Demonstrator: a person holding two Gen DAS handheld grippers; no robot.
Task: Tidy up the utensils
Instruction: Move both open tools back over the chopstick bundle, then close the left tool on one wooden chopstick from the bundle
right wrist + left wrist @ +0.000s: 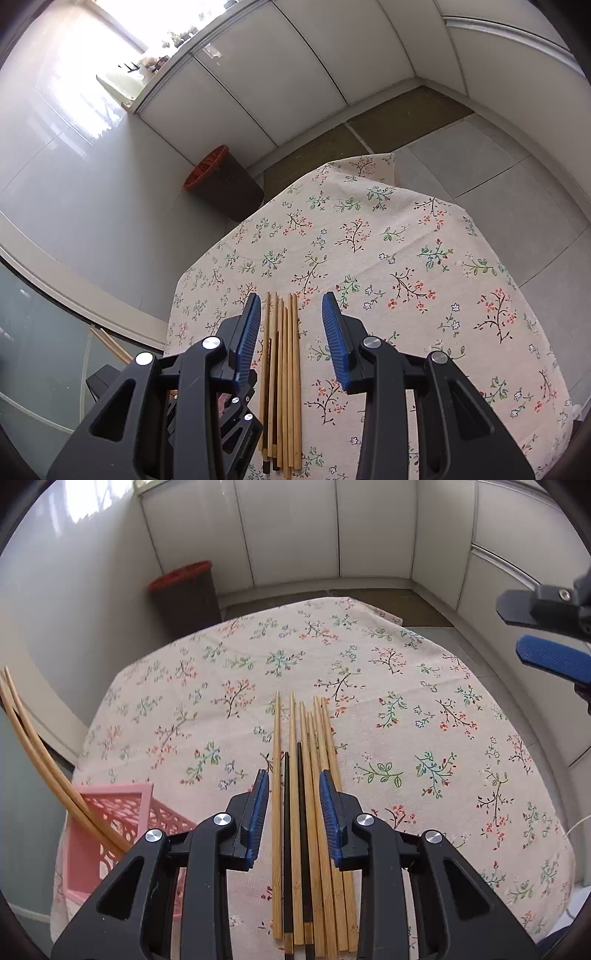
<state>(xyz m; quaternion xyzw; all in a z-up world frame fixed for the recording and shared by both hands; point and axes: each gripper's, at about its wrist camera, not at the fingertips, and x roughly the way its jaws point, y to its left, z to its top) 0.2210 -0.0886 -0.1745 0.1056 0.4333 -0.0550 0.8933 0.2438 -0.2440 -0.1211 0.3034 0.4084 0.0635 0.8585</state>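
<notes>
Several bamboo chopsticks [316,812] and two dark chopsticks [301,830] lie side by side on the floral tablecloth [424,738]. My left gripper [295,794] is open just above them, its blue pads either side of the bundle. A pink slotted basket [110,834] at the left holds two bamboo chopsticks [40,760] that stick up. My right gripper [290,321] is open and empty, hovering higher over the same bundle [282,376]; it shows at the right edge of the left wrist view [535,635].
A dark bin with a red rim [184,594] stands on the floor beyond the table's far left edge. White cabinets [295,528] line the back. The left gripper's body [236,424] sits below the right one.
</notes>
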